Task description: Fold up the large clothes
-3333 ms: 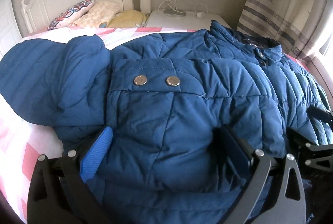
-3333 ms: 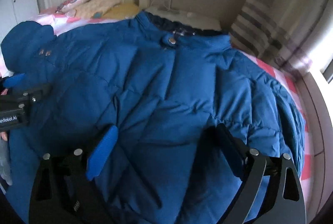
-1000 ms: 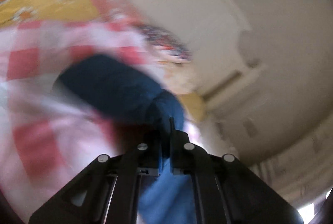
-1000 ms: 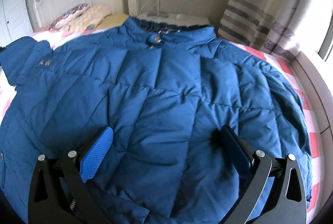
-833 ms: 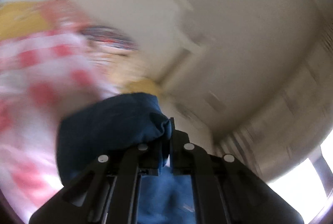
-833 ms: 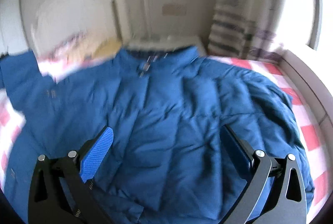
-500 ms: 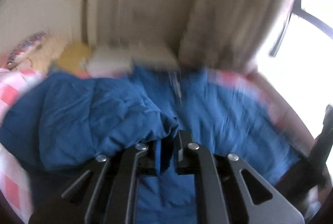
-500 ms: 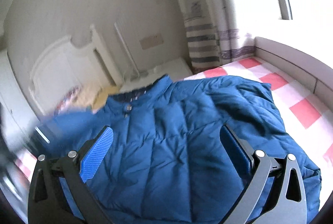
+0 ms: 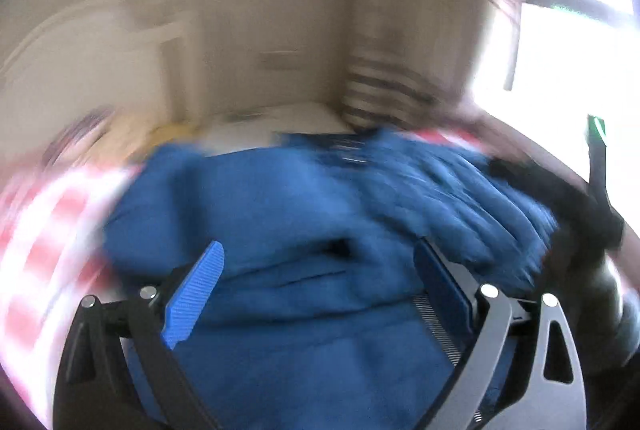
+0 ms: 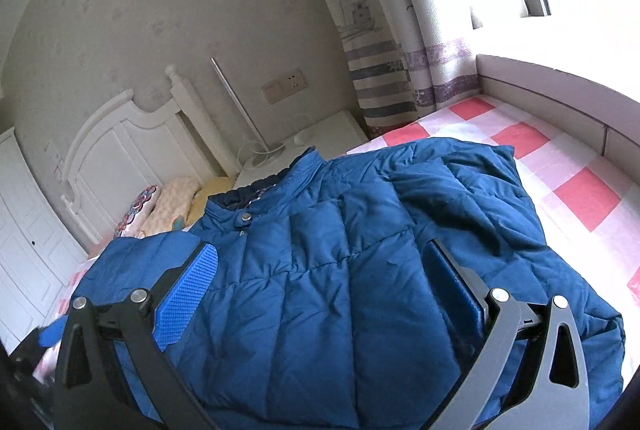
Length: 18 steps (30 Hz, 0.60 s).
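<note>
Your blue padded jacket (image 10: 344, 282) lies spread on the checked bed (image 10: 560, 170), collar toward the headboard (image 10: 120, 150). Your left gripper (image 9: 316, 294) and right gripper (image 10: 320, 290) each hover over it, fingers (image 10: 186, 294) spread wide, the quilted cloth below and between them, ungripped.

The jacket (image 10: 360, 290) is quilted blue cloth with a faint sheen, stitched into puffy panels, and a shiny metal snap (image 10: 245, 217) sits at its collar. The bedsheet (image 10: 560, 166) is soft matt cloth in pink and white checks, the curtain (image 10: 384, 78) thin striped fabric, and the headboard (image 10: 120, 150) smooth white-painted wood. The right gripper (image 10: 320, 282) has matt black plastic arms with bright metal screws and a blue pad of rough, finely dimpled rubber, and the left gripper (image 9: 320, 282) looks the same through the blur.
</note>
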Each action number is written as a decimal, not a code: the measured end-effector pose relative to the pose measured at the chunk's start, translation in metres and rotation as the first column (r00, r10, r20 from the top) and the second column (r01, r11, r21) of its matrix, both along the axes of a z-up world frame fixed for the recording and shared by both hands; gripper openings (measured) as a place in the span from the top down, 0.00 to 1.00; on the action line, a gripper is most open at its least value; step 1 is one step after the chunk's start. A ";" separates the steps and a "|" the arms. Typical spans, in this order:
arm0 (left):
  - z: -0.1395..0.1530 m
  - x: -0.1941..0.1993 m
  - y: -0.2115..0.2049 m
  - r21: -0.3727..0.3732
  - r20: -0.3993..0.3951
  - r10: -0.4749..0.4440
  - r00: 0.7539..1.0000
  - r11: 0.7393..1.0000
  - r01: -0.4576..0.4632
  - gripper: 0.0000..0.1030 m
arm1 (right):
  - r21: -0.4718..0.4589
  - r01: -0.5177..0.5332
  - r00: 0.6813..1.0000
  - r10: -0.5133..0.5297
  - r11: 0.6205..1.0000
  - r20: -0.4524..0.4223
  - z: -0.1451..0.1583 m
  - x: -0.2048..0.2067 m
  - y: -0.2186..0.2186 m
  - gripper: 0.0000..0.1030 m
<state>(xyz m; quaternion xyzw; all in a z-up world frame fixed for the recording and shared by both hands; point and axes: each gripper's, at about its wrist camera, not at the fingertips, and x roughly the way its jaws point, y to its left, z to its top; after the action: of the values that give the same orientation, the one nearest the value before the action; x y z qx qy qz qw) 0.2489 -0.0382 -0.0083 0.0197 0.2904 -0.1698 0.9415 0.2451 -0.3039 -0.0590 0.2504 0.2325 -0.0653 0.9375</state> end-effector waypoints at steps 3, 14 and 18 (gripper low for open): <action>-0.017 0.008 0.072 -0.107 -0.119 0.271 0.955 0.953 -0.284 0.11 | -0.024 -0.011 1.000 0.011 1.000 -0.012 0.000 0.002 0.005 0.05; -0.075 0.065 0.101 -0.045 -0.323 0.338 0.884 0.927 -0.371 0.32 | -0.072 -0.057 0.997 0.053 0.996 -0.060 -0.003 0.011 0.017 0.05; -0.082 0.069 0.104 -0.052 -0.352 0.342 0.871 0.922 -0.383 0.27 | -0.125 -0.110 0.991 0.100 0.986 -0.084 0.002 0.016 0.031 0.05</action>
<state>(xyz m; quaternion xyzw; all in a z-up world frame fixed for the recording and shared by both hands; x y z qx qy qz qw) 0.3181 0.0654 -0.0899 -0.1212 0.4343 -0.0080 0.8926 0.2608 -0.2731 -0.0571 0.1739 0.2768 -0.0404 0.9442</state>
